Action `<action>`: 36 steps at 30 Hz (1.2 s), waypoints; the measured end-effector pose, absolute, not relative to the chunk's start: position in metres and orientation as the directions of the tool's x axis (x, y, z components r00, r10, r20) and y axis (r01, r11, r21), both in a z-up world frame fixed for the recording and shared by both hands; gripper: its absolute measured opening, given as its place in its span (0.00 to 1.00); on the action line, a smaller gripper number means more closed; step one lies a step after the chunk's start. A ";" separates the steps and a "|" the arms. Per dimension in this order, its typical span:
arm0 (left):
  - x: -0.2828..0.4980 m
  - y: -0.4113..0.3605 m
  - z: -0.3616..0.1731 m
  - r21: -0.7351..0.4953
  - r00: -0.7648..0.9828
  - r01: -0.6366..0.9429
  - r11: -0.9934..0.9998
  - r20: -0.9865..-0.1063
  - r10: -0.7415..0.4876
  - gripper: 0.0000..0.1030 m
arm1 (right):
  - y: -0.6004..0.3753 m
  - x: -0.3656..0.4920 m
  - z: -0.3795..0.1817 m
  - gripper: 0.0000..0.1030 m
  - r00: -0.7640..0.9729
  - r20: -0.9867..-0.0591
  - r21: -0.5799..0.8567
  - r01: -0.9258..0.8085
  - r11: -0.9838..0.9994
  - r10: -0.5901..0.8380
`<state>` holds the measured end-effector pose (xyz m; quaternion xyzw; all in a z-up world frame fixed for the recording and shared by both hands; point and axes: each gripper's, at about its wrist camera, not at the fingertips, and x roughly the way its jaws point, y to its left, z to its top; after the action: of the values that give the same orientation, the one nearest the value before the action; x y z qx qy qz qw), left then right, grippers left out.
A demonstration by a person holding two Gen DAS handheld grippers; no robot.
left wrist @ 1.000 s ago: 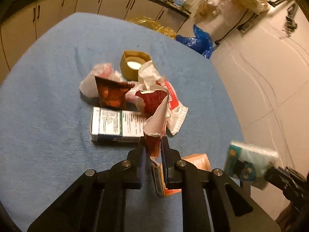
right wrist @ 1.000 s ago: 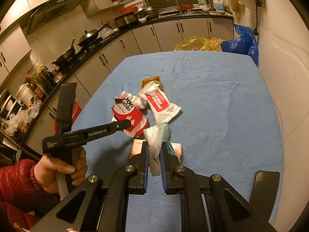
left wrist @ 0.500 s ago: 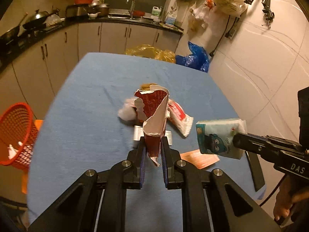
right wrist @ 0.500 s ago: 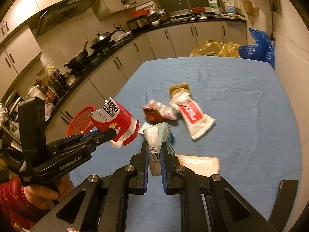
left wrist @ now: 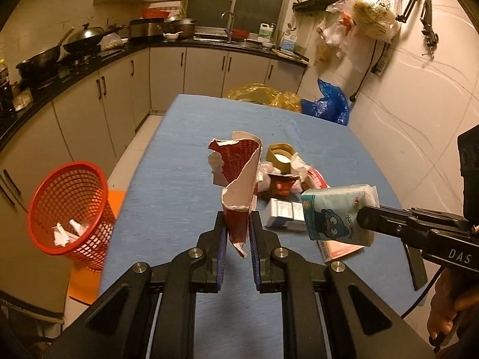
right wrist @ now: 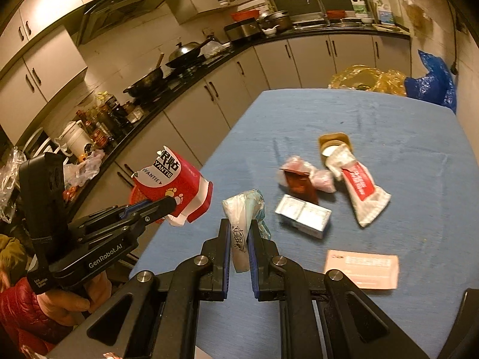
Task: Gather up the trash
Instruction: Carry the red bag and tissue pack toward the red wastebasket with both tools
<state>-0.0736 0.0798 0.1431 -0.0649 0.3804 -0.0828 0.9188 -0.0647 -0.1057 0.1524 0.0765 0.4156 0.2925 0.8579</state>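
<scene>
- Both grippers have pulled up and back from the trash pile since a second ago, and the red basket has swung into the left wrist view, on the floor just off the table's left edge.
- Left gripper is clamped on a torn red carton, which sticks up tall from the jaws.
- Right gripper is pinched shut on a tissue pack, soft and squishy-looking.
- Still on the table: a small box, a red-and-white wrapper, some crumpled packets and a pink card.
- Risks, imo: that carton is only held by its bottom edge, so a quick swing could twist it loose short of the basket.
- Also the pack is slippery plastic and could slide out, and the basket mouth is tilted, so a sloppy drop might bounce off the rim.
</scene>
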 end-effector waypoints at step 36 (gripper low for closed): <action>-0.079 0.160 0.157 -0.193 0.735 -0.012 0.981 -0.667 -0.122 0.13 | -0.025 -0.044 0.167 0.11 0.440 -0.658 0.365 -0.523 0.770 0.611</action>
<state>-0.0789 0.1600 0.1567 -0.0925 0.3625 -0.0297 0.9269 -0.0440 -0.0246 0.1673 0.0535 0.4099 0.3349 0.8467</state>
